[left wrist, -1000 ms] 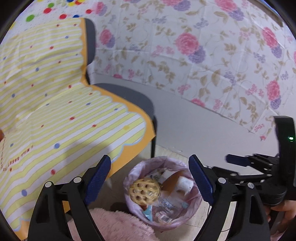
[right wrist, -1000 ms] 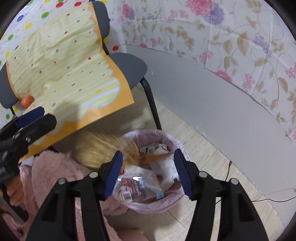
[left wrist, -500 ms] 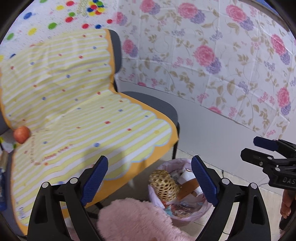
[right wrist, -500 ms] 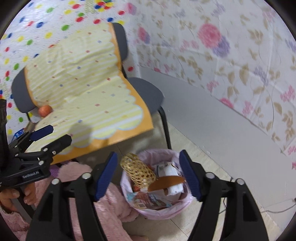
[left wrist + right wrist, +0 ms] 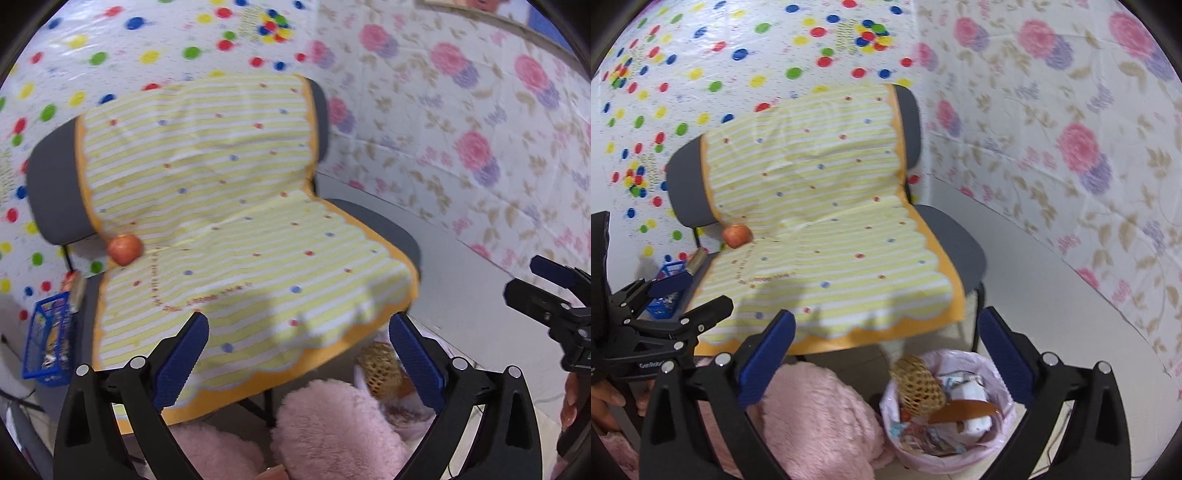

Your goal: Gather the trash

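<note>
The trash bin (image 5: pixel 947 410), lined with a pink bag, stands on the floor by the front right leg of the chair (image 5: pixel 955 243), and it is already well filled: a yellow foam fruit net (image 5: pixel 918 382) leans at its left rim, with wrappers and white paper beside it. On the seat, back at its rear left corner where the striped yellow cover (image 5: pixel 827 229) folds up the backrest, lies an apple (image 5: pixel 737 235); whether it counts as trash I cannot tell. Both tools are spread wide and carry nothing. The right gripper (image 5: pixel 886 354) hangs over the bin and the seat's front edge; the left gripper (image 5: pixel 297 356) looks across the seat, so the apple lies ahead and to its left, nearer that hand. A blue basket (image 5: pixel 48 341) sits on the floor left of the chair.
</note>
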`<action>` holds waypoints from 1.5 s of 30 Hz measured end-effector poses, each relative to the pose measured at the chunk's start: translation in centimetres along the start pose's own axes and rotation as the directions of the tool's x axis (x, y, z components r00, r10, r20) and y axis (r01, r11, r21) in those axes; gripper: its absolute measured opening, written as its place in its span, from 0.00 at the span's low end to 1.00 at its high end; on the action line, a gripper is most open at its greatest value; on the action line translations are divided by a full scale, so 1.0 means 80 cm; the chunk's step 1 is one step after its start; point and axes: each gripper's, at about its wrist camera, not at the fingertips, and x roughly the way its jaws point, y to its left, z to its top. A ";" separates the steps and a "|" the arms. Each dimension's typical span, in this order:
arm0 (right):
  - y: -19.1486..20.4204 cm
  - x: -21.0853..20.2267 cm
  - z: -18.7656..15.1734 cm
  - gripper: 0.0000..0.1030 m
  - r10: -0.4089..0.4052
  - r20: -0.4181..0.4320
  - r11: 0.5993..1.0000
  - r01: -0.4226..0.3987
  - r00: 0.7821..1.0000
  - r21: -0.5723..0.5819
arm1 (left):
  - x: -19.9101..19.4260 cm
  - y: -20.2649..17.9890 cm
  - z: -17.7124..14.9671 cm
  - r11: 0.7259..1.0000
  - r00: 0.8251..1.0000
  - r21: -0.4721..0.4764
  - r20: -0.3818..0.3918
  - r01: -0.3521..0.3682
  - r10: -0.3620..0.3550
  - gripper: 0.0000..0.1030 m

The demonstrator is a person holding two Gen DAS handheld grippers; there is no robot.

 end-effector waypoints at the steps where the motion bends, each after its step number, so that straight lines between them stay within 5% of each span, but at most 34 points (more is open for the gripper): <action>1: 0.005 0.002 0.004 0.94 0.016 -0.003 1.000 -0.016 1.000 -0.003 | -0.002 0.003 0.000 1.000 1.000 -0.005 -0.003 -0.014 0.014 0.94; 10: 0.046 0.018 0.028 0.94 0.039 -0.022 0.997 -0.040 0.999 -0.067 | -0.019 0.065 -0.005 0.979 0.983 -0.098 -0.052 -0.181 0.177 0.94; 17: 0.072 0.034 0.041 0.94 0.081 -0.030 0.991 -0.084 0.996 -0.103 | -0.034 0.103 -0.010 0.958 0.969 -0.149 -0.064 -0.246 0.239 0.94; 45: 0.108 0.067 0.040 0.94 0.113 -0.076 0.985 -0.121 0.991 -0.125 | -0.024 0.127 -0.013 0.948 0.962 -0.170 -0.095 -0.268 0.255 0.94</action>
